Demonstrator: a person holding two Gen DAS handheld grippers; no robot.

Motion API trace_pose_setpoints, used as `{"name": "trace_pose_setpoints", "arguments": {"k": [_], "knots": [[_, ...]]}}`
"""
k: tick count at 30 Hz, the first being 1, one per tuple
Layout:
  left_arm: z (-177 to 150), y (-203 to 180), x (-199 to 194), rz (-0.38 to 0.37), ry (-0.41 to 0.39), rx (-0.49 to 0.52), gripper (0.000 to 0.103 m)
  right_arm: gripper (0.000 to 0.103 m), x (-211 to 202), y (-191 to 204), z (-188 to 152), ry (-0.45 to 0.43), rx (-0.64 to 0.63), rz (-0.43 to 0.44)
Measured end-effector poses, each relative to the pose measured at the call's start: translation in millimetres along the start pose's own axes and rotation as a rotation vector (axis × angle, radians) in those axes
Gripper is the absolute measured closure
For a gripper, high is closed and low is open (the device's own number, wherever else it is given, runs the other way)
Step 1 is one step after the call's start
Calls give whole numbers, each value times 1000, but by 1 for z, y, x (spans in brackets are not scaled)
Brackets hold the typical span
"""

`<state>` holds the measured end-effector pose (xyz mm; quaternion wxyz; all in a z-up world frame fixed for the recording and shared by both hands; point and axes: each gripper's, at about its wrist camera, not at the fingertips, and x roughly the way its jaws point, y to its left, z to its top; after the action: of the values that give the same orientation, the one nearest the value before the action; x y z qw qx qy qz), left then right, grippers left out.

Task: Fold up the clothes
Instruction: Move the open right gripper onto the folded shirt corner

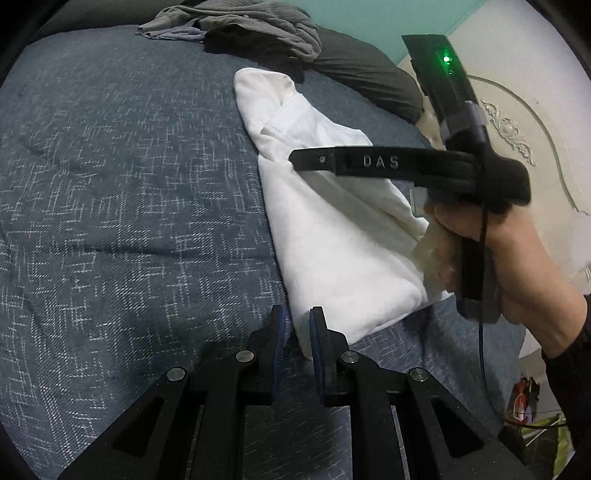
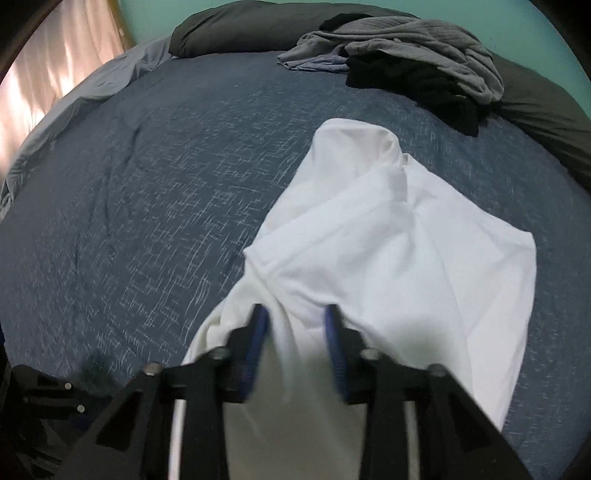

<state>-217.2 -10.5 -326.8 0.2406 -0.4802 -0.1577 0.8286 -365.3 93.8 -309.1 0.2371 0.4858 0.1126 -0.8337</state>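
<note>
mid-fold on white shirt (image 2: 388, 236), lying just ahead of both grippers on the blue duvet (image 1: 110, 184). left gripper (image 1: 297, 317) pinching its near corner. right gripper (image 2: 295, 314) straddles a bunched fold, grip unclear. next: confirm grip, carry hem forward to the collar.

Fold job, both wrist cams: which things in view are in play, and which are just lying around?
In play:
- white garment, part folded on the bed
- left claw, at its near corner
- right claw, cloth between its fingers

Lying about:
- grey clothes pile, far side of the bed
- dark pillows
- blue bedspread
- headboard
</note>
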Motion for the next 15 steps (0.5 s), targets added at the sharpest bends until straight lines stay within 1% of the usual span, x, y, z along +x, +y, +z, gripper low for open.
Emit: {"name": "trace_pose_setpoints", "arguments": {"k": [2, 3, 7, 10, 14, 15], "knots": [[-1, 2, 0, 0, 3, -1, 89, 93, -1, -5, 1, -9, -1, 4], [-2, 2, 0, -2, 4, -3, 89, 97, -4, -10, 1, -19, 19, 15], [-5, 3, 1, -10, 10, -10, 89, 100, -13, -32, 2, -59, 98, 62], [-5, 4, -1, -15, 6, -12, 89, 100, -20, -44, 1, -76, 127, 58], [-3, 4, -2, -18, 3, -12, 89, 100, -18, -39, 8, -85, 105, 73], [-3, 4, -2, -17, 2, -11, 89, 98, -16, -35, 10, -80, 106, 76]]}}
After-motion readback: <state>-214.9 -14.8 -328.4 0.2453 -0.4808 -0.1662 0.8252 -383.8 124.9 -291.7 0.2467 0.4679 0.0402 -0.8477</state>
